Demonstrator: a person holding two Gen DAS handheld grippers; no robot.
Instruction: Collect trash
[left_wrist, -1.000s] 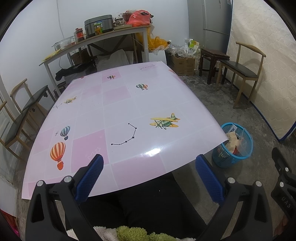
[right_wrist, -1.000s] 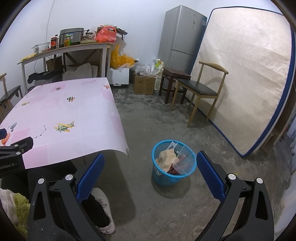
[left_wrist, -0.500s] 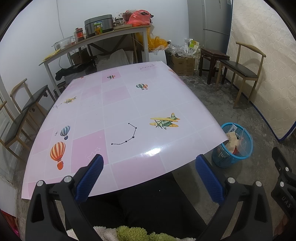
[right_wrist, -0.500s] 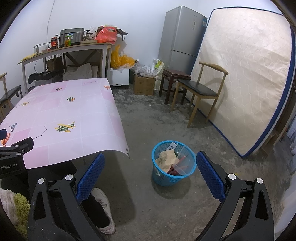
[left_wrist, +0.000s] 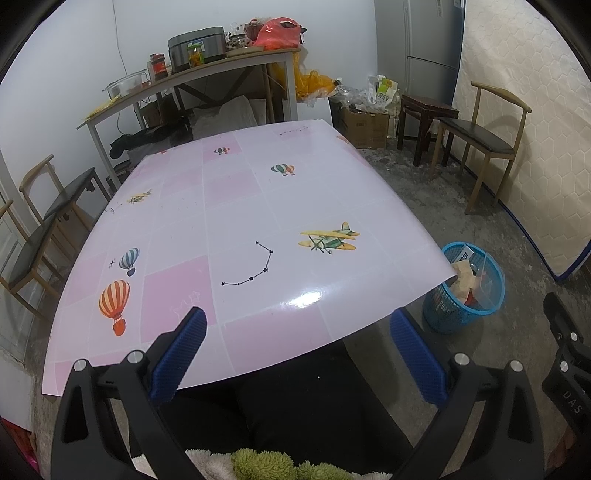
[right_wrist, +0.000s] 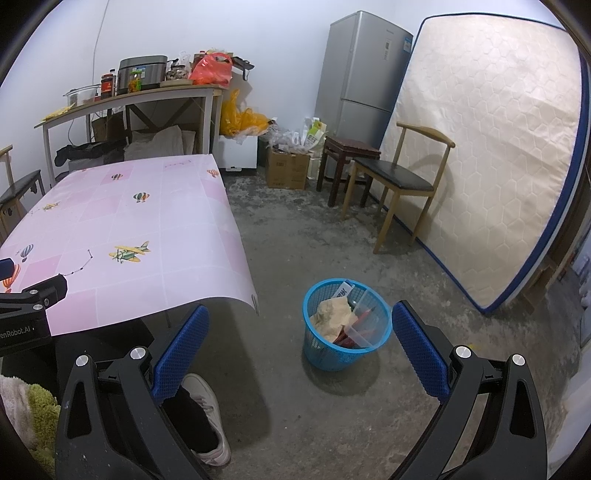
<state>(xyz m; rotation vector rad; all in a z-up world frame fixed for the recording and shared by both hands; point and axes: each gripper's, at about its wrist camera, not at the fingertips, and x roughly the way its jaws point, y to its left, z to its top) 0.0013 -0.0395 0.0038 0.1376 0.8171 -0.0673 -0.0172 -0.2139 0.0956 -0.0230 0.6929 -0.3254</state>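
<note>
Left hand-held gripper (left_wrist: 297, 354) and right hand-held gripper (right_wrist: 299, 354), both wide apart, empty.

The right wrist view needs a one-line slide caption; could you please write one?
Open right gripper hovers above the blue trash basket on the concrete floor, beside the pink-clothed table.

domestic storage-cum-kitchen room: fridge (right_wrist: 364, 70), upright mattress (right_wrist: 491, 140), rice cooker (right_wrist: 142, 72) on side desk (right_wrist: 122, 99), bare concrete floor (right_wrist: 314, 229).

Right tongs (right_wrist: 297, 352) spread, empty; blue basket (right_wrist: 343, 356) holds trash (right_wrist: 330, 317)
</note>
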